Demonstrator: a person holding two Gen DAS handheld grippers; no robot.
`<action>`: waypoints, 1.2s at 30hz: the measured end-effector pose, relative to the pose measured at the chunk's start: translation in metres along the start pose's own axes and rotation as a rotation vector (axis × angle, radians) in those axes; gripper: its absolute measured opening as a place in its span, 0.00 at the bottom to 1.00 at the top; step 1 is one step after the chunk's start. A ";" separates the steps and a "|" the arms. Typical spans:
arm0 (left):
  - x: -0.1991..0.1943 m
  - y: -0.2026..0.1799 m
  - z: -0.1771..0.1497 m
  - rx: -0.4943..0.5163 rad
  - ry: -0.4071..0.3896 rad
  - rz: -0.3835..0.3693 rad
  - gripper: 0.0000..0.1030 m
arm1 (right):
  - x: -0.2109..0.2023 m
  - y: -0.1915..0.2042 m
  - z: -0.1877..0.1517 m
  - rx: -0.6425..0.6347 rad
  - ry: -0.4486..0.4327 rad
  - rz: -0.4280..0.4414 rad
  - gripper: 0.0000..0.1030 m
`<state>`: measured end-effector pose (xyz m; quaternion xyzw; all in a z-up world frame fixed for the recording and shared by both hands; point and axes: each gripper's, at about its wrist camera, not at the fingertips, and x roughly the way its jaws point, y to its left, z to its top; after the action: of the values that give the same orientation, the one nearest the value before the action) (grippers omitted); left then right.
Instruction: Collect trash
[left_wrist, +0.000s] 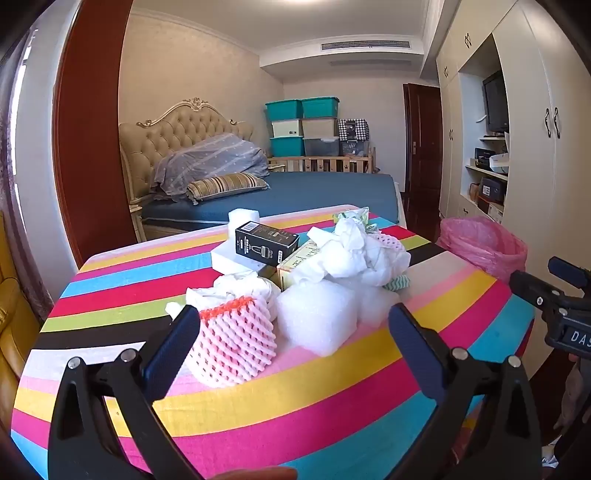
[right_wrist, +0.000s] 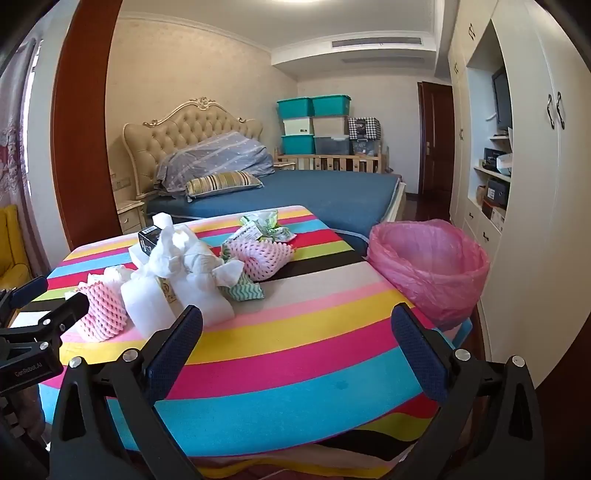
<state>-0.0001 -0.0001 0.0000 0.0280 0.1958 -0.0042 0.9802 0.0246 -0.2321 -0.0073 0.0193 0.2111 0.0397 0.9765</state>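
A heap of trash lies on a table with a striped cloth (left_wrist: 332, 387). Nearest my left gripper (left_wrist: 291, 325) are a pink foam fruit net (left_wrist: 232, 343) and a white foam block (left_wrist: 317, 314). Behind them lie crumpled white paper (left_wrist: 354, 251) and a black box (left_wrist: 266, 242). The left gripper is open and empty, its left finger beside the net. My right gripper (right_wrist: 295, 328) is open and empty above the cloth (right_wrist: 295, 354). A second pink net (right_wrist: 258, 258) and a green wrapper (right_wrist: 264, 225) lie farther back. A bin with a pink bag (right_wrist: 428, 266) stands at the table's right edge.
A bed with a blue cover (right_wrist: 295, 195) stands behind the table. White wardrobes (right_wrist: 535, 184) line the right wall. Stacked storage boxes (right_wrist: 314, 125) stand at the back. A brown wooden panel (right_wrist: 81, 129) is on the left.
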 end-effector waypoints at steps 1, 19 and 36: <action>0.000 0.000 0.000 0.000 0.008 -0.004 0.96 | 0.001 0.000 0.000 -0.003 -0.001 -0.002 0.93; 0.002 0.001 -0.002 0.006 0.025 -0.018 0.96 | -0.010 0.010 0.004 -0.032 -0.038 0.007 0.93; 0.000 0.002 -0.001 0.000 0.026 -0.024 0.96 | -0.004 0.013 0.000 -0.027 -0.036 0.021 0.93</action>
<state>-0.0006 0.0017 -0.0012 0.0256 0.2088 -0.0155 0.9775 0.0198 -0.2199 -0.0049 0.0088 0.1928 0.0523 0.9798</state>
